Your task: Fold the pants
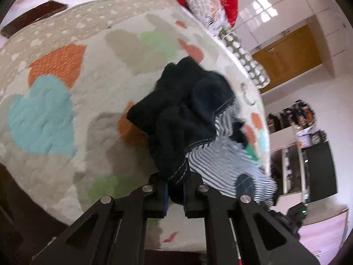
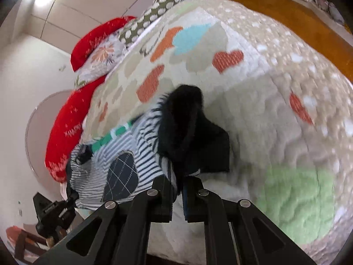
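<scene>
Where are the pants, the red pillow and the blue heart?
pants (image 1: 183,119), left wrist view, dark bunched cloth.
red pillow (image 2: 66,130), right wrist view, its middle.
blue heart (image 1: 42,114), left wrist view, its centre.

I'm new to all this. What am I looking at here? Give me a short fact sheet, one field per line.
setting: a bed covered by a quilt with coloured heart patches
garment: dark pants with a striped inner side, bunched and lifted over the quilt
left hand-held gripper: shut on the pants' edge
right hand-held gripper: shut on another part of the same pants
nearby: red pillow and a spotted cushion along the bed's edge
fold status: not yet folded; the cloth hangs crumpled between the two grips
</scene>
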`<move>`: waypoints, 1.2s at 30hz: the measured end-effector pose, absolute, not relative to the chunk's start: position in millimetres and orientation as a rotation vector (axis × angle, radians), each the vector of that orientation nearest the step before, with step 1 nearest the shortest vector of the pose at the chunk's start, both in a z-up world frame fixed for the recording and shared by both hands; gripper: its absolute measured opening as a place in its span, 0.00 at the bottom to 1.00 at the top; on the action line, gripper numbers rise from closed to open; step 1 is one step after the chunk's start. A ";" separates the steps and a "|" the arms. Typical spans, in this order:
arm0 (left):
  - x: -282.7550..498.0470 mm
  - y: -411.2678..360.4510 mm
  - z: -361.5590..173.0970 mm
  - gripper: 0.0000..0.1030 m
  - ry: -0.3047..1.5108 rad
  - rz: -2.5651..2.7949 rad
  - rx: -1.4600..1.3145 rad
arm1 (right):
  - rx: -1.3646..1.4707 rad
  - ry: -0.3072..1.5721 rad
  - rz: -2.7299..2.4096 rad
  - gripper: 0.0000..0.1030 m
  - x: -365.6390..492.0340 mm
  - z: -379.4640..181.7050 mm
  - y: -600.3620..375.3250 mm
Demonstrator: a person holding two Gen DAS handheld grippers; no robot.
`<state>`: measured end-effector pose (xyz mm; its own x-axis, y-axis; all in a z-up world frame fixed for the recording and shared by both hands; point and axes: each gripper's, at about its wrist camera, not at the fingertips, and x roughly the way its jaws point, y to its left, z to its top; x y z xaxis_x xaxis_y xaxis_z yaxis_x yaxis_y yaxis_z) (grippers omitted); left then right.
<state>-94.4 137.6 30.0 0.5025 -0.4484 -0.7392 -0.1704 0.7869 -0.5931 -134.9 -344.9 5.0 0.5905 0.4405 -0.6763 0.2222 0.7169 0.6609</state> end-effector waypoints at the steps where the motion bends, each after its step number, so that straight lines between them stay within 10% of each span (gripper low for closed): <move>1: -96.1 138.7 23.7 0.11 1.071 -0.171 -0.662 | 0.780 0.970 0.144 0.10 -139.6 0.7 -343.3; 8: -116.9 159.9 36.7 0.41 1.008 -0.175 -0.611 | 0.649 0.945 0.101 0.42 -164.9 15.2 -346.7; 20: -21.1 113.9 112.3 0.75 0.919 -0.253 -0.331 | 0.409 0.833 0.090 0.42 -96.6 80.7 -344.5; 33: 44.6 38.2 28.4 0.75 1.223 -0.480 -0.140 | 0.272 1.107 0.330 0.42 -11.4 19.1 -257.0; 36: 19.5 26.7 21.7 0.41 1.218 -0.470 -0.030 | 0.179 1.101 0.373 0.28 -32.2 15.6 -236.0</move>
